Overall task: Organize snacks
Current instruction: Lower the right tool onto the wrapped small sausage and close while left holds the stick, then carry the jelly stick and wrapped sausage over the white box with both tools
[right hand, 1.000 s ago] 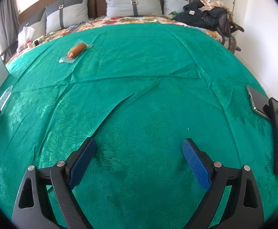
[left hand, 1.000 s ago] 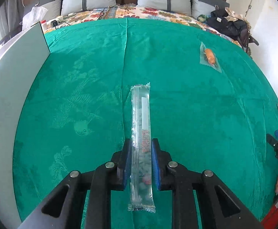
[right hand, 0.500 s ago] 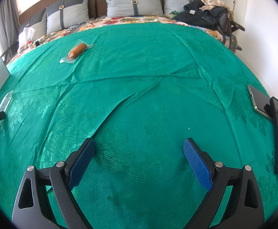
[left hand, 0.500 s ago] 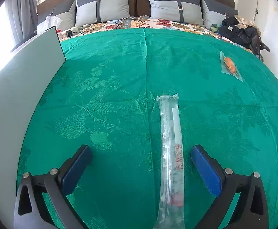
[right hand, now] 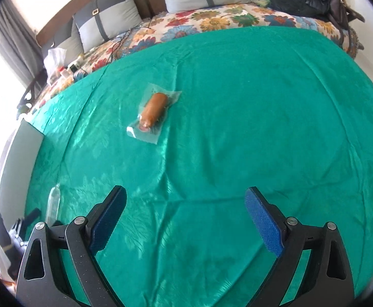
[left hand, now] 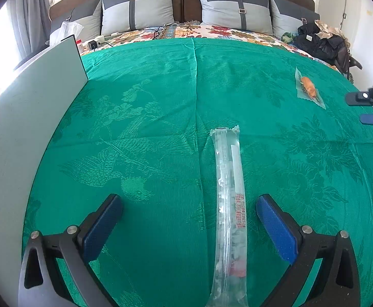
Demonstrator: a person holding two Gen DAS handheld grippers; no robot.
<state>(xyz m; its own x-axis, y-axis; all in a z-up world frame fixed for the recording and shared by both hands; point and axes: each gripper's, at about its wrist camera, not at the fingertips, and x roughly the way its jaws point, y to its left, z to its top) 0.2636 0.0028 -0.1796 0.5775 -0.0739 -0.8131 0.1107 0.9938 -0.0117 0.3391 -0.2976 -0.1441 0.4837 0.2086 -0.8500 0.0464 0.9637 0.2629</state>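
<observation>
1. Flat on the green cloth [left hand: 145,117] lies a long clear packet [left hand: 230,204]. It sits between the wide-apart fingers of the left gripper [left hand: 189,220], nearer the right one and touching neither. The contents are pale and hard to make out, and its near end is cut off by the frame edge.
2. Further off, a second clear pouch [right hand: 153,112] holds a short orange-brown sausage [right hand: 153,108], well ahead of the right gripper [right hand: 185,213], whose blue-padded fingers also stand spread with nothing between them.
3. The cloth is glossy, woven with birds and flowers, creased in long folds.
4. A plain grey board [left hand: 20,138] stands at the cloth's left edge. Grey pillows [left hand: 137,7] lean on a brown headboard, and dark clothing [left hand: 319,41] is heaped at the far right.
</observation>
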